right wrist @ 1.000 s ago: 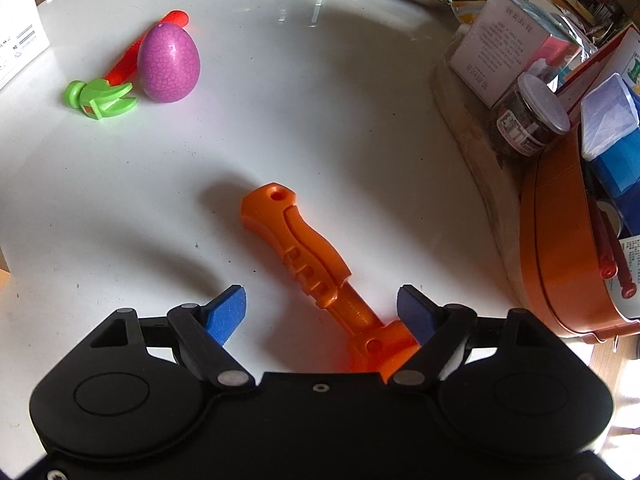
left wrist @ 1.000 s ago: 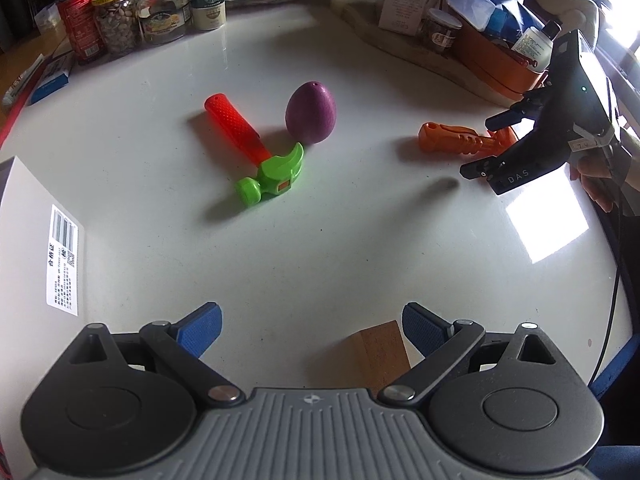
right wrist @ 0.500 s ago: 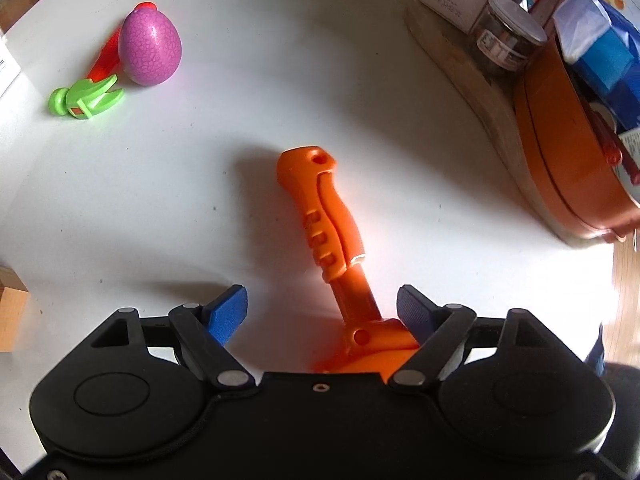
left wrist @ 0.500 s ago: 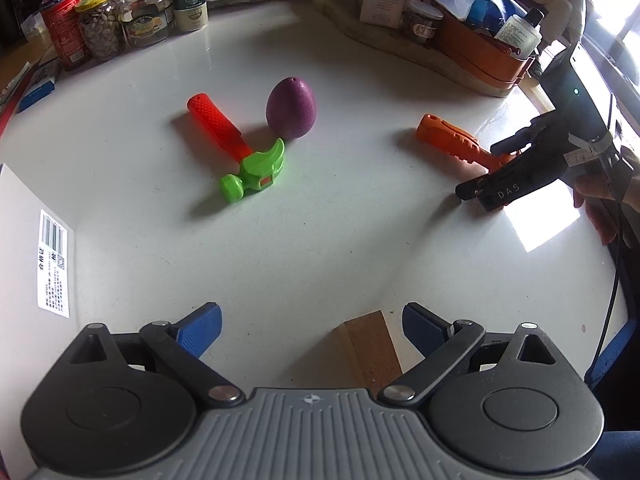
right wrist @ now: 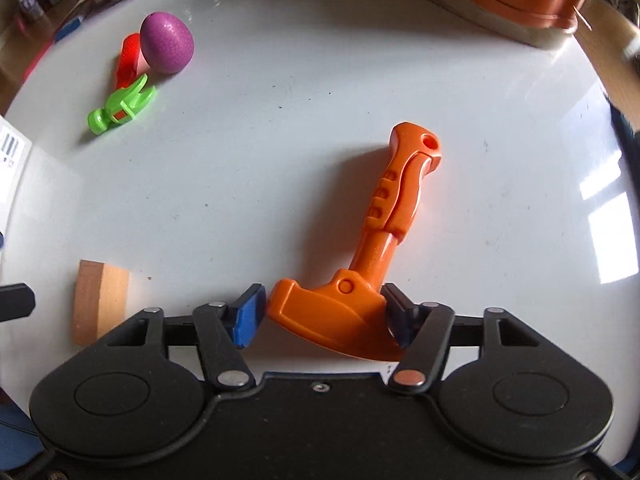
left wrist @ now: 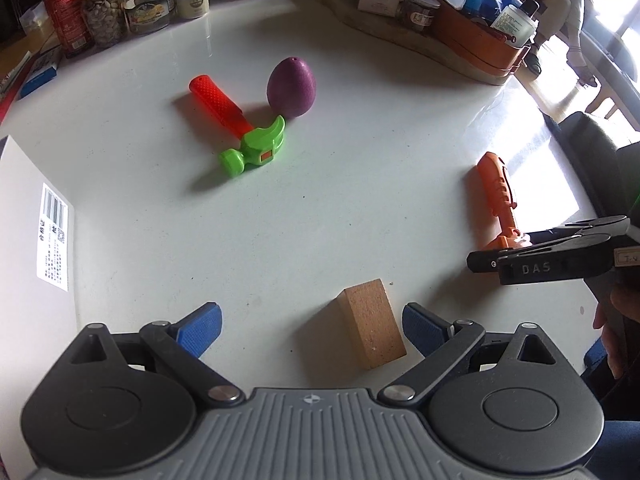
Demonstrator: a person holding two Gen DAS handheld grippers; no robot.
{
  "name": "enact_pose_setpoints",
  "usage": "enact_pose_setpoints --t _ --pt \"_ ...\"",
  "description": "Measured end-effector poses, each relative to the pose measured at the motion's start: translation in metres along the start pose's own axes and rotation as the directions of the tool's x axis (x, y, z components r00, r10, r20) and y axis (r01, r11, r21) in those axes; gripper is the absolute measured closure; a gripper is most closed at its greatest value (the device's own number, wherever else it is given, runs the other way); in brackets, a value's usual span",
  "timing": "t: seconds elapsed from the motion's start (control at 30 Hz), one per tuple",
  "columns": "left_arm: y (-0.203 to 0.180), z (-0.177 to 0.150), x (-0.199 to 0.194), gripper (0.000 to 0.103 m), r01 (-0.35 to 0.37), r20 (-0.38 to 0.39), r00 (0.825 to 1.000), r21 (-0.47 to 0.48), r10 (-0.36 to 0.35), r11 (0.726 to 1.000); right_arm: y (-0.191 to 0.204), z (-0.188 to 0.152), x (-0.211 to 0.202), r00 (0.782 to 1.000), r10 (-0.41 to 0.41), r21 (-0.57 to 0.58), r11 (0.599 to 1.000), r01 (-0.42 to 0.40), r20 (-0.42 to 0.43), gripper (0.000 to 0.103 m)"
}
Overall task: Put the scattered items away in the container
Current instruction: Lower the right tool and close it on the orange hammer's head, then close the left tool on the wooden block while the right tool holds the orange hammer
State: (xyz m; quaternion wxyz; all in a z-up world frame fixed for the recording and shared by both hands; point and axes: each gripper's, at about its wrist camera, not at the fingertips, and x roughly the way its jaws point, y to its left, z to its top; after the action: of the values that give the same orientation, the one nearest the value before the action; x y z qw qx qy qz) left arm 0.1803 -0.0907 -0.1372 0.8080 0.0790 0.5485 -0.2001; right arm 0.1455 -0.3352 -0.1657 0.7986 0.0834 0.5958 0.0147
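Observation:
My right gripper point(right wrist: 326, 314) points down at the white table, and its jaws are closing. Between them is the head of an orange toy axe point(right wrist: 384, 224), with both blue pads touching its sides; the handle runs away from me. In the left wrist view that gripper point(left wrist: 540, 260) sits at the right edge over the axe point(left wrist: 498, 196). My left gripper point(left wrist: 312, 328) is open and holds nothing. A wooden block point(left wrist: 370, 326) lies just inside its right finger. A toy hammer with a red handle and green head point(left wrist: 252, 148) and a purple egg point(left wrist: 291, 88) lie further off.
A white box with a barcode label point(left wrist: 28, 240) stands at the left edge. Jars and cans point(left wrist: 104, 12) line the far left. An orange tray of bottles and packets point(left wrist: 476, 48) sits on a wooden board at the far right. A person's hand point(left wrist: 612, 320) holds the right gripper.
The right gripper has rolled and shifted along the table, and the axe has swung round with it. Its jaws have narrowed onto the axe head. The left gripper has barely moved.

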Motion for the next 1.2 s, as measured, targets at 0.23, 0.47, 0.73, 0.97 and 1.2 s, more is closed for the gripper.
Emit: enact_pose_setpoints --t 0.23,0.47,0.73,0.97,1.2 --pt "0.003 -0.009 -0.004 0.006 -0.009 0.009 1.0 0.01 0.009 1.0 -0.021 0.014 0.001 0.999 0.014 0.196 0.98 -0.021 0.041 0.028" --pt "-0.01 -0.005 -0.002 0.006 0.031 0.006 1.0 0.012 -0.031 0.999 -0.013 0.018 0.006 0.997 -0.059 0.138 0.989 0.05 0.059 0.071" --pt "-0.048 -0.011 0.012 0.006 -0.005 0.021 1.0 0.059 0.004 0.998 -0.013 0.013 0.008 0.997 -0.021 0.093 0.996 0.014 0.075 0.078" --pt "-0.074 -0.021 0.043 0.006 -0.108 0.004 0.994 0.098 0.108 0.989 -0.018 0.011 0.004 0.998 0.003 0.065 0.998 -0.008 0.068 0.078" --pt "-0.083 -0.025 0.057 0.006 -0.136 -0.014 0.991 0.043 0.136 0.99 -0.025 0.012 0.001 0.998 0.011 0.059 0.998 -0.015 0.067 0.078"
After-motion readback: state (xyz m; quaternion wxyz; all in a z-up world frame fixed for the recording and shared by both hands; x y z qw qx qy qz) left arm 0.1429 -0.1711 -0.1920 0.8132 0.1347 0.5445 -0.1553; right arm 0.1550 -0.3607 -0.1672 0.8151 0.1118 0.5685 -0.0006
